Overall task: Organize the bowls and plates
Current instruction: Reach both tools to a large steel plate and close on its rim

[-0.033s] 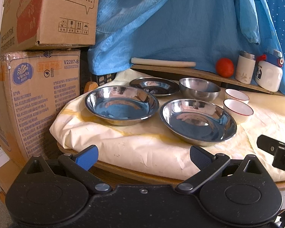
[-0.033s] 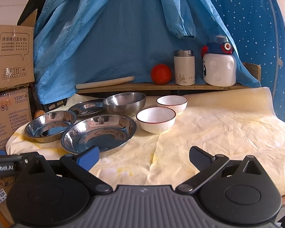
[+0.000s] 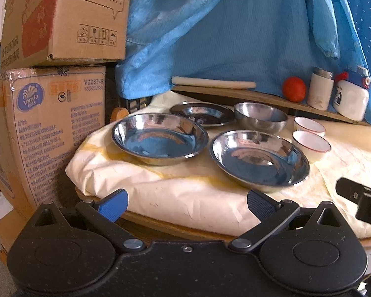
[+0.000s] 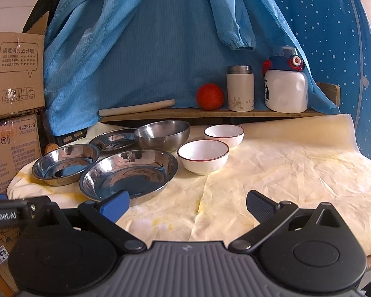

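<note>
Stacked at nine o'clock: two cardboard boxes (image 3: 54,79). Hung at twelve: blue garment (image 4: 146,49). Lined along wooden ledge (image 4: 210,115), eleven to one: rolling pin (image 4: 136,107), red ball (image 4: 209,96), cream flask (image 4: 240,89), white bottle (image 4: 285,84). Spread below: wrinkled cream cloth (image 4: 284,168).

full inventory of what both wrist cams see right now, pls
steel plates: 3, silver, left on the cloth
steel bowl: 1, silver, behind the plates
white bowls: 2, red-rimmed, right of the steel ware
cloth: 1, cream, covering the table
rolling pin: 1, pale, on the back shelf
red ball: 1, shelf
flask: 1, white, shelf
bottle: 1, white, blue cap, shelf
cardboard boxes: 2, stacked, left
blue fabric: hanging behind
left gripper: open, empty
right gripper: open, empty
</note>
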Demonstrator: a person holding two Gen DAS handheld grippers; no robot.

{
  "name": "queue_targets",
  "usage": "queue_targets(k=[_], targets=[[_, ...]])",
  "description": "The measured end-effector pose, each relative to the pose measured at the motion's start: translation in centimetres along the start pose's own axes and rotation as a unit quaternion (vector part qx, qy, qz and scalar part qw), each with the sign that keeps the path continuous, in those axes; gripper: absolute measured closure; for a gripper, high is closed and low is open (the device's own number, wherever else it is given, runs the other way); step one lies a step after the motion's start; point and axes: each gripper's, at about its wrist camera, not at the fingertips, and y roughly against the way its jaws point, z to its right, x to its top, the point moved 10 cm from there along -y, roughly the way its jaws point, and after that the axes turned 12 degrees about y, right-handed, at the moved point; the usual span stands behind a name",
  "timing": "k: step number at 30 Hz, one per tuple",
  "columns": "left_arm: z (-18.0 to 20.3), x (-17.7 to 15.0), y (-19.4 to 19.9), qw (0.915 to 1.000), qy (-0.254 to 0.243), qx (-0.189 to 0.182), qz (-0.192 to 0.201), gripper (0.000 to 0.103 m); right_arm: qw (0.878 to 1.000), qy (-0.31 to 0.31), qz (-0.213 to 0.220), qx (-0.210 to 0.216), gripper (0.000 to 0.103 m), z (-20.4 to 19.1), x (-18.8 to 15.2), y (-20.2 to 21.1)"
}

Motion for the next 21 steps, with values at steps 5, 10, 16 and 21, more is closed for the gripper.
queue_targets(k=[5, 10, 16, 21], targets=[[-1.8, 2.0, -1.0, 0.9995, 0.019, 0.021, 0.015, 0.001, 1.000, 0.005, 0.004, 0.009, 0.000, 0.2, 0.2, -0.5], [-3.4, 4.0, -2.7, 0.9982, 0.034, 0.043, 0.024, 0.001, 0.999, 0.025, 0.013, 0.024, 0.000, -0.4, 1.3, -1.4], [-5.1, 5.7, -4.8, 0.9968, 0.057, 0.051, 0.021, 0.001, 0.997, 0.048, 0.024, 0.048, 0.000, -1.1, 3.3, -3.0], [-6.4, 6.3, -6.5, 0.9950, 0.082, 0.056, 0.013, 0.001, 0.994, 0.060, 0.034, 0.084, 0.000, -2.4, 5.3, -4.7]])
